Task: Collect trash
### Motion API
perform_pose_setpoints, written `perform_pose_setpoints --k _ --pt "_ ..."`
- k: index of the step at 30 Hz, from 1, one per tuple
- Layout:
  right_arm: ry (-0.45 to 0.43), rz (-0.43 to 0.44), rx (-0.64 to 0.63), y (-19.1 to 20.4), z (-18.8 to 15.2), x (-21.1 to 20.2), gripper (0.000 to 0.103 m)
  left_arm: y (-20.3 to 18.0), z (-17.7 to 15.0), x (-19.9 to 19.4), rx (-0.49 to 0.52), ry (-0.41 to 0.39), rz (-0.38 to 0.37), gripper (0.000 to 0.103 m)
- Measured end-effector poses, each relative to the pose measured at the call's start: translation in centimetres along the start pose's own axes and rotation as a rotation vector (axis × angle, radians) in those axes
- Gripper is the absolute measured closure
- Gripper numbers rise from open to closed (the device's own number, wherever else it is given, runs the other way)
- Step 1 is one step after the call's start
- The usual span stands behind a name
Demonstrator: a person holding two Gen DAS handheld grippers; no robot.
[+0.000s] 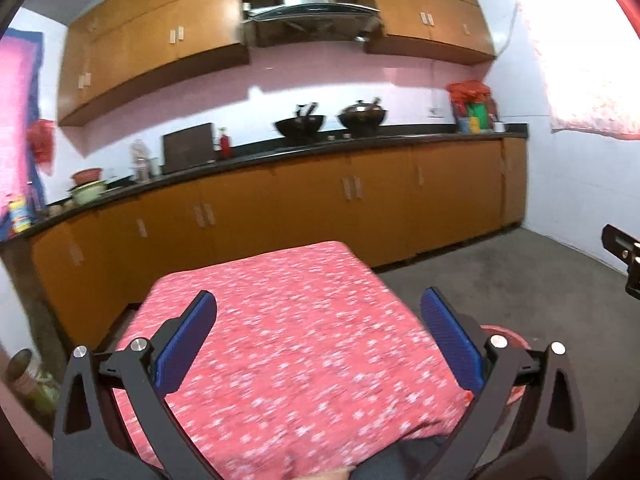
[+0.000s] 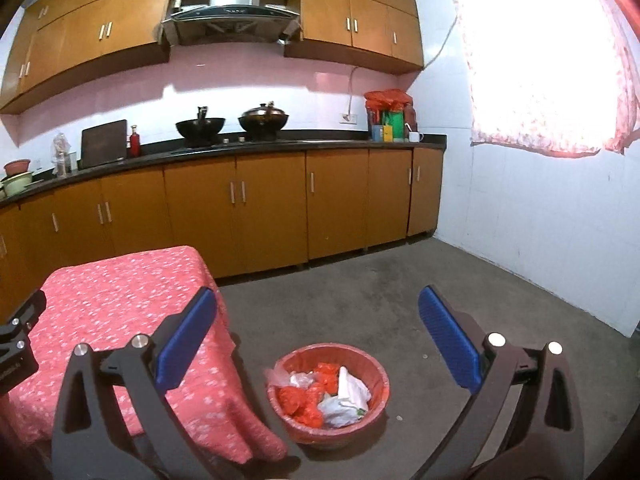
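Note:
A round red bin (image 2: 378, 394) lined with a red bag stands on the floor just right of the low table. Inside it lies crumpled trash (image 2: 326, 394): red plastic, white paper and clear wrappers. My right gripper (image 2: 316, 330) hangs above the bin, open, with nothing between its blue pads. My left gripper (image 1: 318, 334) is open over the table covered with a pink flowered cloth (image 1: 288, 312), and holds nothing. Only a strip of the bin's rim (image 1: 510, 336) shows behind the left gripper's right finger. No trash shows on the cloth.
Orange lower cabinets (image 2: 272, 208) under a dark counter run along the far wall, with woks (image 2: 200, 126), bowls and bottles on top. A white tiled wall (image 2: 540, 220) and a curtained window close the right side. Grey floor (image 2: 400, 288) lies between table, cabinets and wall.

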State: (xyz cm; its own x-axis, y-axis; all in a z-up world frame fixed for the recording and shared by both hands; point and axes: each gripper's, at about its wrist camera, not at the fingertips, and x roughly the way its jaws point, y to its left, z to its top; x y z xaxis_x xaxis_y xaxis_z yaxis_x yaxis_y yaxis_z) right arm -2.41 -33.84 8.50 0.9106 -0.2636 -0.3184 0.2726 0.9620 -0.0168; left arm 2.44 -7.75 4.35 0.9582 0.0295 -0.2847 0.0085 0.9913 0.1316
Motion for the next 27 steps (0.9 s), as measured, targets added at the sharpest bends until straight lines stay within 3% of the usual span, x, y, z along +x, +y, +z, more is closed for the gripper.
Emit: perform_pose_setpoints --k 12,18,27 --pt "-0.040 0.006 -0.112 4.5 -3.9 -5.2 0.004 3.6 -3.9 -3.8 -0.054 0.027 0.040 0.002" --pt "-0.027 0.021 -0.089 4.6 -4.7 -5.9 0.004 4.3 -5.5 -4.6 -0.106 0.046 -0.016 0.002" --pt "-0.006 0.027 -0.051 4.1 -5.0 -5.9 0.004 4.9 -5.9 -5.4 -0.118 0.041 -0.018 0.002"
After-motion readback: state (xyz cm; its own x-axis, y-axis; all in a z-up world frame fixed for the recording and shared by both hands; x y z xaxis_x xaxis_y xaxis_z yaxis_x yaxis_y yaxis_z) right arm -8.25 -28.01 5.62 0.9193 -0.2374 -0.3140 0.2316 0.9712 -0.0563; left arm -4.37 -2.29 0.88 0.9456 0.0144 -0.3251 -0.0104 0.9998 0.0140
